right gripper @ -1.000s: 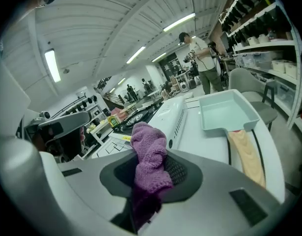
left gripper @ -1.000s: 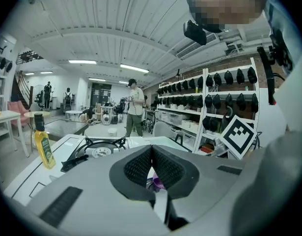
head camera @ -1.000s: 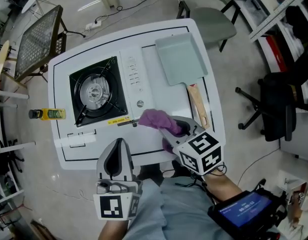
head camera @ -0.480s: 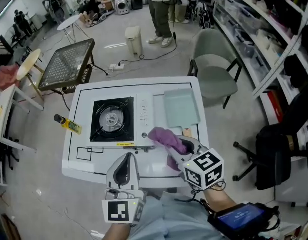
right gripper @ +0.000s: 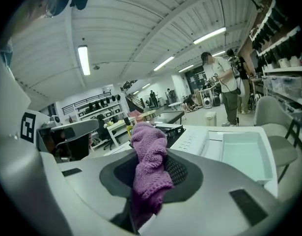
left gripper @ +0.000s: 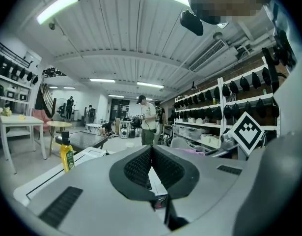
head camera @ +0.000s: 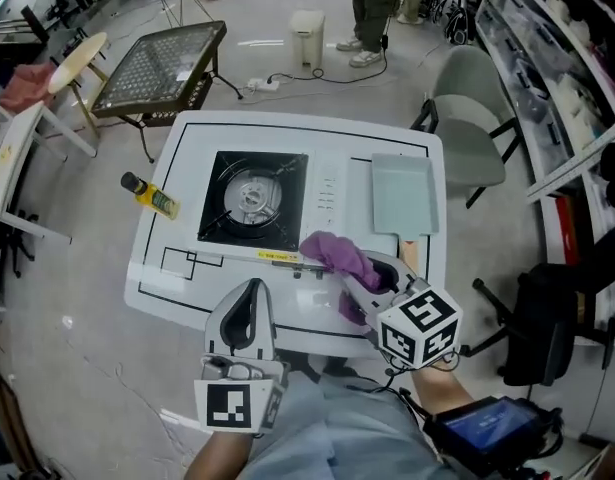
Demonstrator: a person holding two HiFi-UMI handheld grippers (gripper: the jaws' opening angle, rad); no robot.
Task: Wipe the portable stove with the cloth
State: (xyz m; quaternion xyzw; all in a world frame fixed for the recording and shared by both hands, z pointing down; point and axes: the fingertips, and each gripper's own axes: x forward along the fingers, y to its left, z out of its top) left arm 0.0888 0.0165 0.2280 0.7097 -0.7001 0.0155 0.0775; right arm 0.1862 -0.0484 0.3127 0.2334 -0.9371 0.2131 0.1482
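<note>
Two grippers: both are held low in the head view, at the near side of a white table with a black border line [head camera: 182, 168].
Left gripper [head camera: 251, 290]: its dark ribbed jaws are pressed together with nothing between them. It points over the table's near edge, toward the front of the stove.
Right gripper [head camera: 372, 273]: its jaws pinch a purple knitted cloth [right gripper: 150, 154], which bunches above them and hangs down below.
Cloth: held at the stove's front right corner. In the head view its free end overlaps the stove's front edge; whether it touches the stove cannot be told.
Stove: a white portable gas stove with a black burner recess [head camera: 255, 198] sits in the middle of the table, burner on the left, control panel on the right.
Pan: a pale green rectangular pan with a wooden handle [head camera: 404, 193] lies just right of the stove, handle toward the person.
Bottle: a yellow bottle with a black cap [head camera: 152, 198] is at the table's left edge.
Background: a person [left gripper: 148, 119] stands beyond the table; a grey-green chair [head camera: 467, 128] stands to the table's right and a mesh-topped low table [head camera: 157, 58] to its far left.
</note>
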